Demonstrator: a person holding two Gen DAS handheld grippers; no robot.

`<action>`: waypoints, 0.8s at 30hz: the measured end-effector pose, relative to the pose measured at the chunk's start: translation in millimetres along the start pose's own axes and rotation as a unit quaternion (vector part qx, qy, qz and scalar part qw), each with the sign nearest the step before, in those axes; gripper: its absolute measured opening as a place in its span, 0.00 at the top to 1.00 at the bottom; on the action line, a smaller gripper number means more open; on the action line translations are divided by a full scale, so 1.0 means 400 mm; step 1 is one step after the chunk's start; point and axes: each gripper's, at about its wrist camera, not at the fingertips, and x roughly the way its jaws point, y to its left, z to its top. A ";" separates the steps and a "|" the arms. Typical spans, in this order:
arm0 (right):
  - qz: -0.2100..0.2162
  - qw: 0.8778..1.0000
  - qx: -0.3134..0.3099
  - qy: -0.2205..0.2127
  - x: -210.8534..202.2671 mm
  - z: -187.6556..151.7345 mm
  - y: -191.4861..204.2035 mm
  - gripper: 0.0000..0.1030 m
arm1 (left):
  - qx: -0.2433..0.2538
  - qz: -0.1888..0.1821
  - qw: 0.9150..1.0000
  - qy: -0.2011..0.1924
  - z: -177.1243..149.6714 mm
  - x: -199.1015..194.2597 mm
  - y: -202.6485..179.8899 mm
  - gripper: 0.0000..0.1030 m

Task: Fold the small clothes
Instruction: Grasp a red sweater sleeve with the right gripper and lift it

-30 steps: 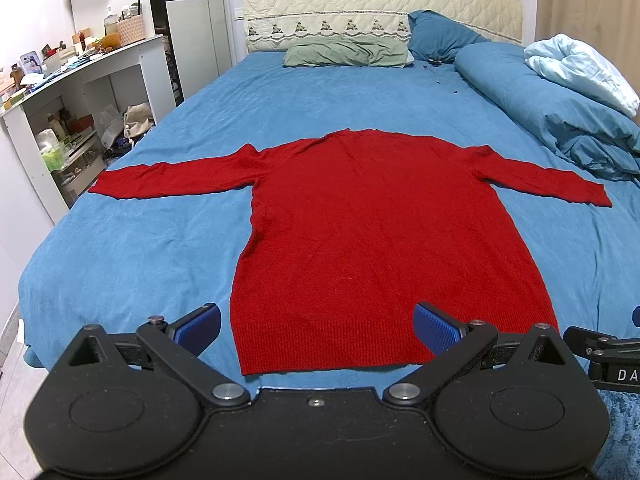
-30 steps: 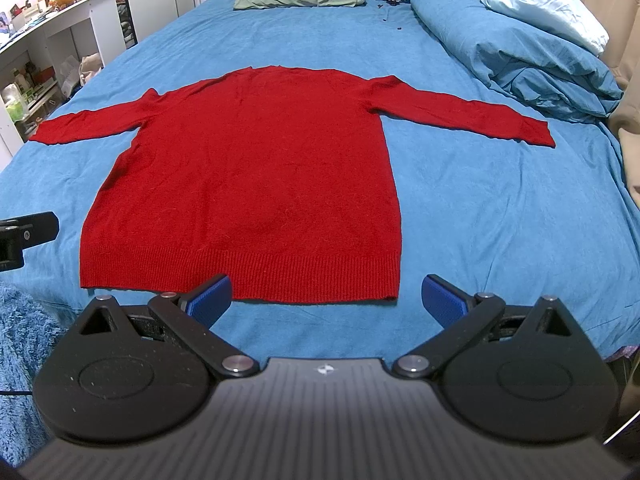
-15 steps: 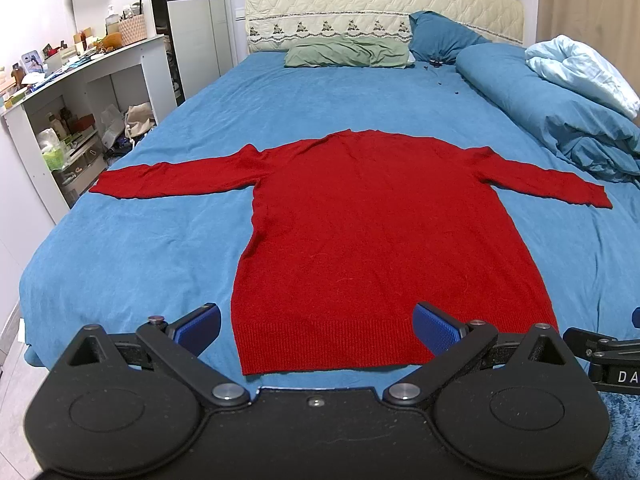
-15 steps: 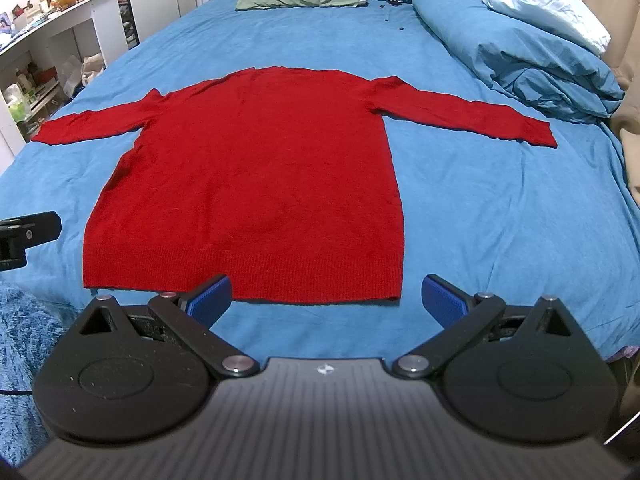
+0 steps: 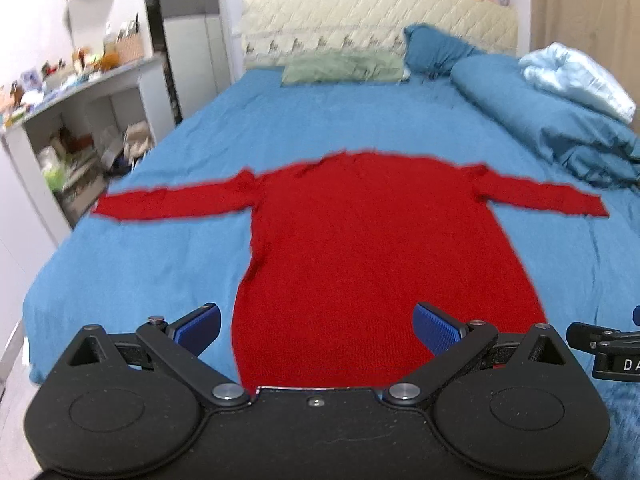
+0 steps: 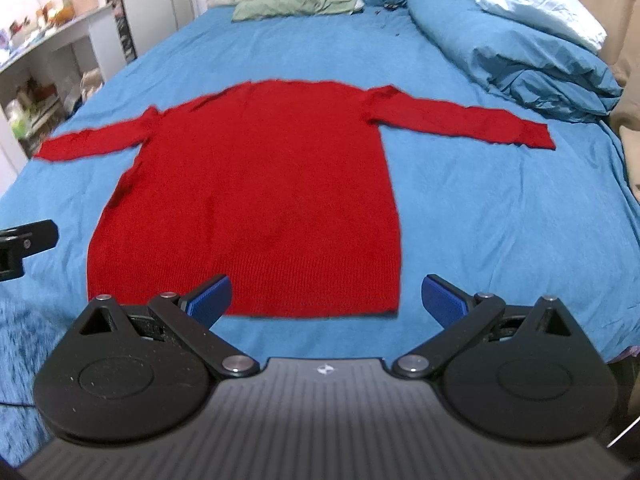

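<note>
The bed [image 5: 152, 280] carries everything here, and its blue cover gives wide bare room on both sides of the red sweater [image 5: 372, 248]. The sweater lies flat in the middle, hem toward the cameras, collar toward the headboard [image 5: 376, 20], both sleeves stretched straight out.

The biggest risk, as I judge it, is the knit dragging: a soft, loose sweater pinched at one hem corner alone would likely skew or bunch as it is lifted, leaving a crooked fold. A deep pinch could also catch the bed cover underneath and pull it up with the knit.

On the right, the rolled blue duvet [image 6: 512, 44] sits near the right sleeve [image 6: 464, 124], so a wide swing there could snag. On the left, the left sleeve [image 5: 172, 204] ends close to the bed's side edge, with a cluttered white shelf unit [image 5: 72, 136] just beyond; a careless tug could slide that cuff off.

The near edge of the bed is just below the hem, leaving little room to back off.

The left tool [image 5: 316, 328] hangs over the hem, spread wide, holding nothing. The right tool [image 6: 326, 298] hovers at the hem's right corner, equally wide and empty.
</note>
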 end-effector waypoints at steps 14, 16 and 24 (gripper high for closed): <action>-0.062 0.988 0.113 -0.087 0.132 0.340 -0.423 0.00 | 0.032 -0.119 0.989 -0.081 0.438 0.277 -0.248 0.00; -0.055 0.984 0.144 -0.086 0.208 0.368 -0.506 0.00 | 0.033 -0.123 0.990 -0.066 0.475 0.380 -0.292 0.00; -0.033 0.967 0.231 -0.100 0.557 0.339 -0.740 0.00 | 0.024 -0.143 0.989 0.039 0.478 0.817 -0.449 0.00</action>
